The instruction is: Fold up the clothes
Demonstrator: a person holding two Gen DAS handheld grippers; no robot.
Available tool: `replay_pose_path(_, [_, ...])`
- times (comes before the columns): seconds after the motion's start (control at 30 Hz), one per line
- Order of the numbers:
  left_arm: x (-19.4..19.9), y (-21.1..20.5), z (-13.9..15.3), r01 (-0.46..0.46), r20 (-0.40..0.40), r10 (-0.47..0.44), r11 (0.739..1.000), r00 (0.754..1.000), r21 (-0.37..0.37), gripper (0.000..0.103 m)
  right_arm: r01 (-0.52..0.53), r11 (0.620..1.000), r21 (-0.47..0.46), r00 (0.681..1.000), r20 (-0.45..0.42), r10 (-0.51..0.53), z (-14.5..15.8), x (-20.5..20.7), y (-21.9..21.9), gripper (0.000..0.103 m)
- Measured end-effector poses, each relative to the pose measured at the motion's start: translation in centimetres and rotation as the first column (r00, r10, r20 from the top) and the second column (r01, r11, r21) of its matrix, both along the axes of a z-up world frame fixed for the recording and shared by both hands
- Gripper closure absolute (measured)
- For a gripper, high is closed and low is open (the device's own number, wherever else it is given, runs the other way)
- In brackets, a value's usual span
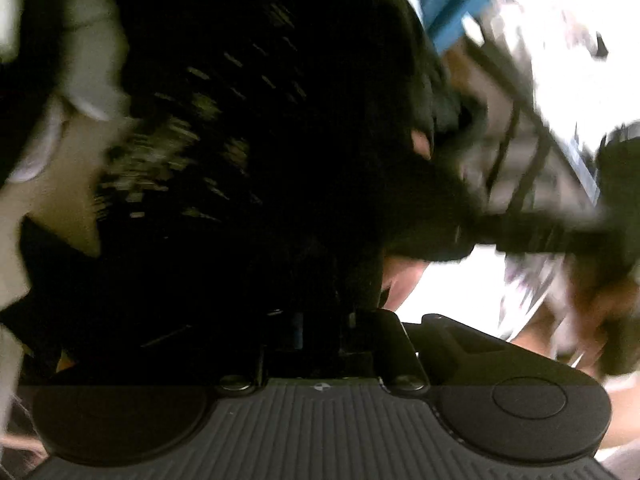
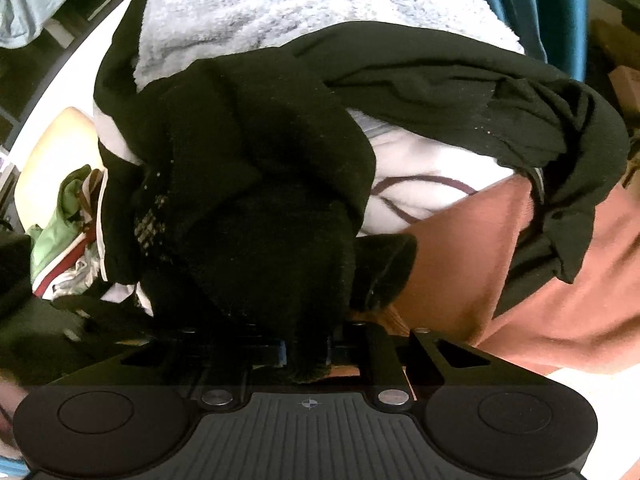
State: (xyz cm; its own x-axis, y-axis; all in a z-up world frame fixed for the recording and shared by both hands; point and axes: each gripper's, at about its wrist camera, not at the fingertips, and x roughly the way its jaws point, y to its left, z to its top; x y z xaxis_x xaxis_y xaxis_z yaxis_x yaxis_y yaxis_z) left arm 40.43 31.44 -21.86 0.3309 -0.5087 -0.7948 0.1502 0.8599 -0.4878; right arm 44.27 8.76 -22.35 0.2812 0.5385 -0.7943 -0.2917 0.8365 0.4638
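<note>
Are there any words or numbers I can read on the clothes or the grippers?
None can be read.
Black garment: a pale checked patch, no letters; blurred in the left wrist view.
White cloth: dark red curved lines, no word.
Right gripper: only a small round crosshair mark on its body.

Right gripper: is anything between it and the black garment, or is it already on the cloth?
Nothing visible stands between them. In the right wrist view the black garment runs straight down into the right gripper, which is shut on it. A white fleece and a rust-coloured cloth lie beyond it, not in between.
</note>
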Motion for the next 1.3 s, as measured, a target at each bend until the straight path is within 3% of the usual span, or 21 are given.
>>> replay_pose_path(0.1, [0.2,3.8,1.6,-0.161,-0.017,0.161,0.974,0.987,-0.158,0.089,-0.068,0.998,-0.001,0.997,0.042,0.068,0.5,-0.7,1.4,0.091])
replay_pose_path(0.17, [0.9,4.9,1.9,-0.189,-0.047,0.183,0.960,0.982,-0.208,0.088,-0.133,0.991,-0.015,0.988,0.073,0.134,0.7,-1.4,3.1,0.091])
replay_pose_path(0.2, [1.4,5.0,1.8,-0.181,-0.065,0.170,0.960,0.983,-0.216,0.081,-0.158,0.987,-0.022,0.984,0.082,0.159,0.6,-1.6,3.9,0.091])
replay_pose_path(0.23, [1.9,5.2,1.8,-0.173,-0.082,0.158,0.959,0.984,-0.225,0.067,-0.182,0.983,-0.028,0.979,0.090,0.183,0.5,-1.9,4.7,0.091])
replay_pose_path(0.27, [2.3,5.1,1.7,-0.160,-0.095,0.142,0.961,0.985,-0.227,0.058,-0.205,0.978,-0.034,0.973,0.097,0.207,0.3,-2.2,5.5,0.092])
replay_pose_path(0.33, [3.0,3.9,1.6,-0.108,-0.091,0.092,0.976,0.992,-0.189,0.031,-0.251,0.967,-0.047,0.961,0.111,0.255,0.0,-2.7,7.2,0.092])
replay_pose_path(0.5, [4.5,-0.8,-0.1,-0.043,-0.114,0.033,0.995,0.993,-0.088,0.022,-0.314,0.943,-0.113,0.934,0.142,0.328,-0.6,-4.2,9.2,0.092])
replay_pose_path(0.6, [4.7,-2.4,-0.9,0.030,-0.122,-0.029,0.999,0.992,0.011,0.022,-0.330,0.934,-0.136,0.923,0.159,0.350,-0.6,-4.5,9.5,0.092])
replay_pose_path(0.83, [5.4,-4.9,-2.5,0.124,-0.153,-0.101,0.981,0.983,0.148,0.020,-0.370,0.917,-0.146,0.902,0.180,0.392,-0.5,-5.0,9.8,0.092])
replay_pose_path(0.87, [5.3,-5.1,-2.5,0.137,-0.147,-0.113,0.976,0.983,0.169,0.024,-0.370,0.917,-0.149,0.902,0.181,0.393,-0.5,-5.0,9.8,0.092])
replay_pose_path(0.93, [4.9,-5.3,-2.1,0.145,-0.126,-0.120,0.967,0.985,0.210,0.056,-0.360,0.919,-0.162,0.905,0.179,0.386,-0.5,-4.9,9.4,0.088])
replay_pose_path(1.0, [4.5,-4.3,-1.3,0.096,-0.113,-0.076,0.979,0.991,0.178,0.063,-0.336,0.928,-0.163,0.915,0.178,0.363,-0.4,-4.8,8.5,0.068])
replay_pose_path(1.03, [4.0,-3.5,-0.6,0.060,-0.096,-0.046,0.988,0.994,0.141,0.065,-0.316,0.935,-0.163,0.922,0.180,0.343,-0.2,-4.7,7.8,0.062])
replay_pose_path(1.1, [2.6,-1.5,1.1,-0.012,-0.052,0.017,0.997,0.998,0.079,0.066,-0.272,0.948,-0.164,0.936,0.185,0.300,0.2,-4.6,6.3,0.035])
replay_pose_path(1.2, [-0.3,2.2,4.0,-0.129,0.022,0.129,0.992,0.991,0.009,0.067,-0.164,0.966,-0.200,0.958,0.202,0.204,1.2,-4.2,3.0,0.031])
replay_pose_path(1.3, [-2.3,4.6,7.1,-0.198,0.129,0.197,0.980,0.972,-0.002,0.067,-0.048,0.980,-0.193,0.972,0.215,0.090,2.2,-3.1,-1.1,0.027])
